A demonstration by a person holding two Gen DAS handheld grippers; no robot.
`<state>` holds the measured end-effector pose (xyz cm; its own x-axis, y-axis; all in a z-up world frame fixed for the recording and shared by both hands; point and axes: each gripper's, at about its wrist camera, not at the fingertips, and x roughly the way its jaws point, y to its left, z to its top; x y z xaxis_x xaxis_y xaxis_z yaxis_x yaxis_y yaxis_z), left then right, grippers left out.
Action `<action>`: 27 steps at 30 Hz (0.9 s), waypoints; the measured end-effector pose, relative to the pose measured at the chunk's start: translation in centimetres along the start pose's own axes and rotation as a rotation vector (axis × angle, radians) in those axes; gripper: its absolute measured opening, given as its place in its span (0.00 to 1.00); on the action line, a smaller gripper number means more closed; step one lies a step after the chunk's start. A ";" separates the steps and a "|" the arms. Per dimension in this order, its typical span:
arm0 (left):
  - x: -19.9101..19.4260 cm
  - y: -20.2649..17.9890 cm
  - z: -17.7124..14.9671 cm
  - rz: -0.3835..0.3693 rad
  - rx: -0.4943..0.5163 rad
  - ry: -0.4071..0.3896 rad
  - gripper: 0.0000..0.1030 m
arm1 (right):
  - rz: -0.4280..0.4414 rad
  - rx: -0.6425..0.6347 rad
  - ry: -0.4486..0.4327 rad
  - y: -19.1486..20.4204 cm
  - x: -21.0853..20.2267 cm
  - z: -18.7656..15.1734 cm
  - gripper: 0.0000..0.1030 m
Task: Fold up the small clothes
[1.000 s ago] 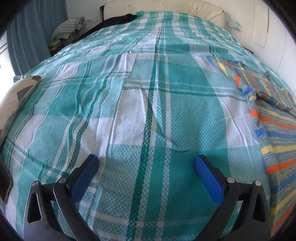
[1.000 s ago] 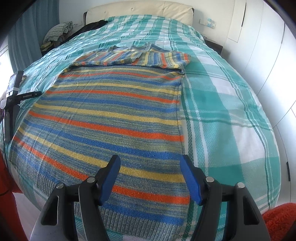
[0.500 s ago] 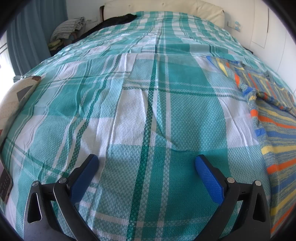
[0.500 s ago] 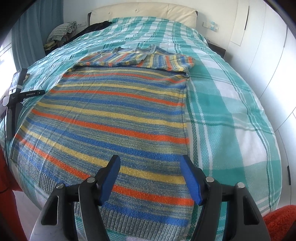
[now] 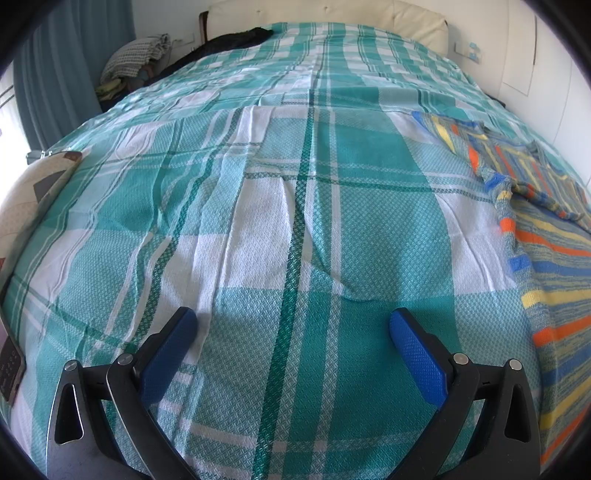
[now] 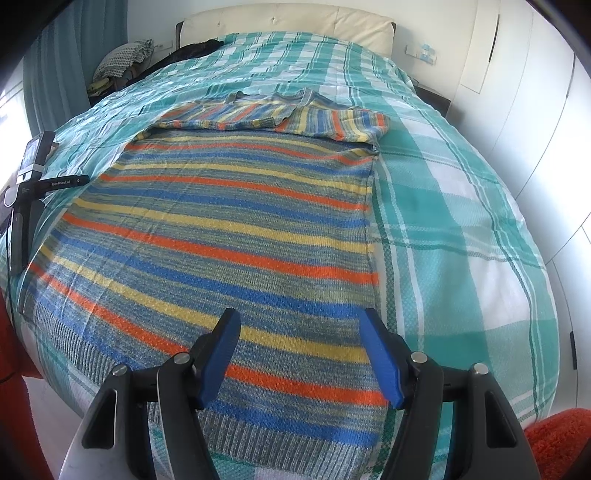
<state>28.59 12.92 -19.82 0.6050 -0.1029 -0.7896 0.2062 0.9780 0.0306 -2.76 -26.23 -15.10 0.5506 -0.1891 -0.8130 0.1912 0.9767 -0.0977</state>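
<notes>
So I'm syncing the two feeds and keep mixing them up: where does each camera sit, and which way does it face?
Left wrist: on the left gripper, looking down the plaid bedspread toward the headboard; open blue jaws show, striped sweater at right edge.
Right wrist: on the right gripper, over the sweater's hem, facing the same way; open jaws show.
Shared: bedspread, sweater, headboard, teal curtain.

A home bedroom is shown: a wide bed under a teal-and-white checked woven bedspread, backed by a cream padded headboard, flanked by teal curtains and white wardrobe doors.
</notes>
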 end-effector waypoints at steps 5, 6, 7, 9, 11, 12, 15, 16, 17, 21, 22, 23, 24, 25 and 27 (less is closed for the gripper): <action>0.0 0.0 0.0 0.000 0.000 0.000 1.00 | -0.005 -0.007 -0.002 0.2 0.1 0.1 0.64; 0.0 0.0 0.0 0.000 0.000 0.000 1.00 | -0.004 -0.009 -0.003 0.3 0.1 0.2 0.64; 0.0 0.0 0.0 0.000 0.000 0.000 1.00 | -0.004 -0.012 -0.003 0.4 0.2 0.2 0.64; 0.0 0.0 0.0 0.000 0.000 0.000 1.00 | -0.004 -0.015 -0.001 0.6 0.3 0.2 0.64; 0.0 0.0 0.0 0.000 0.000 0.000 1.00 | -0.006 -0.020 -0.003 0.8 0.4 0.3 0.64; 0.0 0.0 0.0 0.000 0.000 0.000 1.00 | -0.008 -0.023 -0.006 0.8 0.3 0.3 0.64; 0.0 0.0 0.0 0.000 0.000 0.000 1.00 | -0.016 -0.027 -0.016 0.9 0.1 0.4 0.64; 0.0 0.0 0.0 0.000 0.000 0.000 1.00 | -0.020 -0.028 -0.016 0.9 0.1 0.4 0.65; 0.0 0.0 0.0 0.000 0.000 0.000 1.00 | -0.023 -0.027 -0.016 0.9 0.2 0.4 0.64; 0.0 0.0 0.0 0.000 0.000 0.000 1.00 | -0.035 -0.002 -0.008 0.6 0.1 0.6 0.64; 0.0 0.0 0.0 0.000 0.000 0.000 1.00 | -0.035 0.012 -0.007 0.5 0.0 0.7 0.64; 0.0 0.0 0.0 0.000 0.000 0.000 1.00 | -0.033 0.024 -0.004 0.4 -0.1 0.8 0.65; 0.0 0.0 0.0 0.000 0.000 0.000 1.00 | -0.032 0.037 0.001 0.4 -0.2 0.8 0.65; 0.0 0.0 0.0 0.000 0.000 0.000 1.00 | -0.031 0.050 0.008 0.5 -0.4 0.8 0.64; 0.0 0.0 0.0 -0.001 0.000 0.000 1.00 | -0.025 0.074 0.026 0.7 -0.5 0.8 0.64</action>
<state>28.60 12.93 -19.82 0.6045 -0.1033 -0.7899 0.2068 0.9779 0.0304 -2.19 -25.50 -14.31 0.5238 -0.2096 -0.8257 0.2648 0.9613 -0.0761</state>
